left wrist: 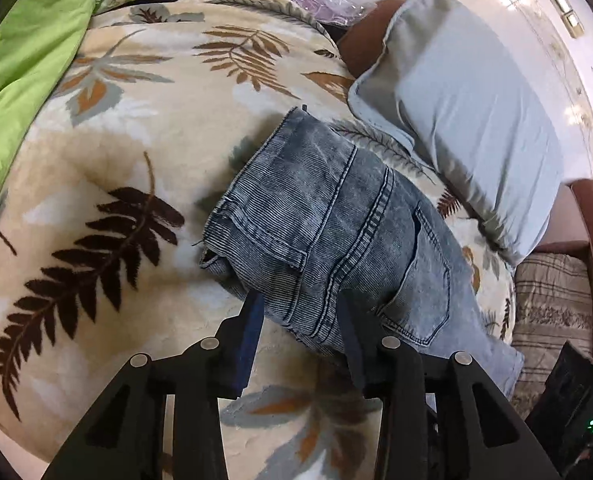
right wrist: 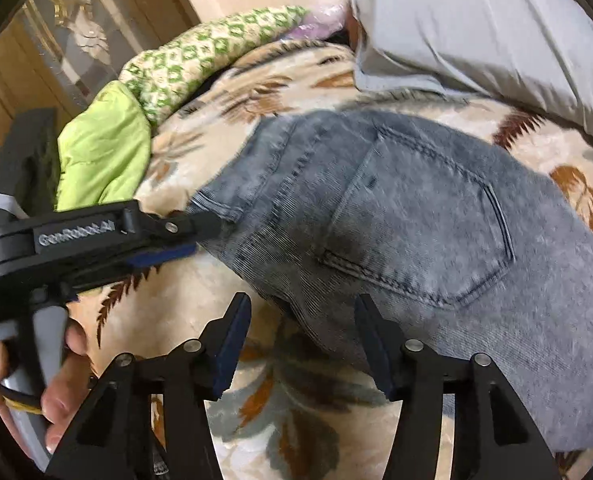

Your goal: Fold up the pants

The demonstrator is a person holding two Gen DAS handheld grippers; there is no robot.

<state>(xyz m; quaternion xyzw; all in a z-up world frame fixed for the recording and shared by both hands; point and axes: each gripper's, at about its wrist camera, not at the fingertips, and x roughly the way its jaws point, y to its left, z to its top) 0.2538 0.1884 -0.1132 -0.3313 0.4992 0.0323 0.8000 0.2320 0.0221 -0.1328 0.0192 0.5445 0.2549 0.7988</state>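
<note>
Folded blue-grey denim pants [left wrist: 336,232] lie on a leaf-patterned blanket [left wrist: 136,152], back pockets up. My left gripper [left wrist: 300,308] is open, its fingers at the near edge of the pants with nothing between them. In the right wrist view the pants [right wrist: 396,220] fill the middle. My right gripper [right wrist: 302,312] is open at their near edge, empty. The left gripper [right wrist: 200,236] also shows there from the side, its tips touching the pants' left edge.
A pale blue pillow [left wrist: 468,112] lies just beyond the pants. A green cover [left wrist: 24,60] and a green patterned cushion [right wrist: 208,48] sit at the left. A wooden cabinet [right wrist: 56,40] stands beyond the bed. A dark device with a green light [left wrist: 576,412] is at right.
</note>
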